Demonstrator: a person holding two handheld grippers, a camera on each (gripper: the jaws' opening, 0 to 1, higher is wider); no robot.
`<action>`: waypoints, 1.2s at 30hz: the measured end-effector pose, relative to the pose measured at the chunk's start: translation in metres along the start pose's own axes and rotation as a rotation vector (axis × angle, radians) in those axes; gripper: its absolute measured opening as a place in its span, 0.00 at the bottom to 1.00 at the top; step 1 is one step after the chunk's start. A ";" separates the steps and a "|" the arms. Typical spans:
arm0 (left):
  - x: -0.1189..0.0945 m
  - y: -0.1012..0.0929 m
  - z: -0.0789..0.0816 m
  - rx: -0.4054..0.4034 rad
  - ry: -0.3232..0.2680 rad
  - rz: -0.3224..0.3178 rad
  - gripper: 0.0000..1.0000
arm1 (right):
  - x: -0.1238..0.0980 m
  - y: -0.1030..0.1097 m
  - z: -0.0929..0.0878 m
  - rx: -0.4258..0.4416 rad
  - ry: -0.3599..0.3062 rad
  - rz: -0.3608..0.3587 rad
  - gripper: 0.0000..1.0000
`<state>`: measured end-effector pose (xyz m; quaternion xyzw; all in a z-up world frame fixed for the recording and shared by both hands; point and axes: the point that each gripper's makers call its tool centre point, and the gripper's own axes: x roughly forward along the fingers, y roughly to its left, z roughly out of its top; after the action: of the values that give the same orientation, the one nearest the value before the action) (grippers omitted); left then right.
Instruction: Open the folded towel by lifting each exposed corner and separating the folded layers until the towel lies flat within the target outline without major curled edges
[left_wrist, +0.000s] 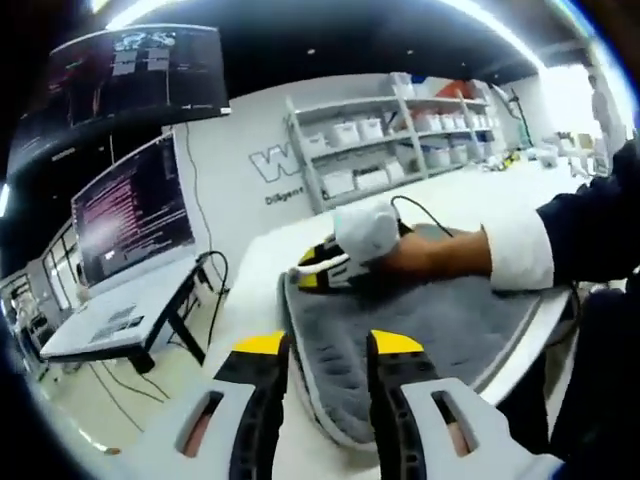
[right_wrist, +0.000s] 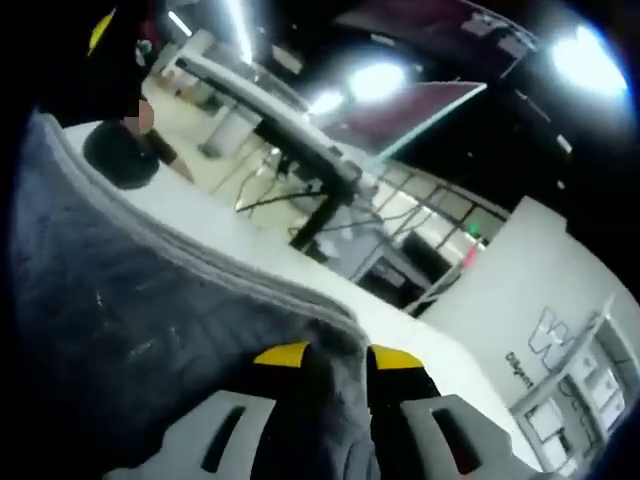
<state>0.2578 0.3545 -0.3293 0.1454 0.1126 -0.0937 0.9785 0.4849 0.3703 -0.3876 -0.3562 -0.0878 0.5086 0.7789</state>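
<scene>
Gripping the towel (right_wrist: 150, 330) fold in my right jaws (right_wrist: 335, 358), left jaws (left_wrist: 327, 345) open; a weak pinch could let it slip and refold.

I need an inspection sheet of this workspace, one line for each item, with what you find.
Surface: white table, its bare part beside the towel.
Job's things: grey towel, folded, layered edge showing.
Clutter: nothing seen on the table.
Grippers: left gripper open above the towel edge; right gripper with towel fabric between its fingers, held by a hand.
Cables: black cable behind the hand; cables hanging at the desk.
Surroundings: monitors, shelves with white boxes.
</scene>
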 end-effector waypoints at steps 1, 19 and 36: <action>0.002 -0.001 0.001 -0.012 0.016 -0.012 0.33 | -0.001 0.001 0.001 0.028 -0.005 0.012 0.18; 0.016 -0.012 -0.044 -0.073 0.188 -0.135 0.41 | -0.006 -0.003 0.009 0.265 -0.091 0.093 0.21; 0.013 -0.008 -0.077 -0.174 0.273 -0.176 0.35 | -0.008 -0.010 0.008 0.325 -0.101 0.085 0.20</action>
<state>0.2533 0.3689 -0.4063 0.0613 0.2641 -0.1484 0.9510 0.4849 0.3652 -0.3733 -0.2028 -0.0284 0.5660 0.7986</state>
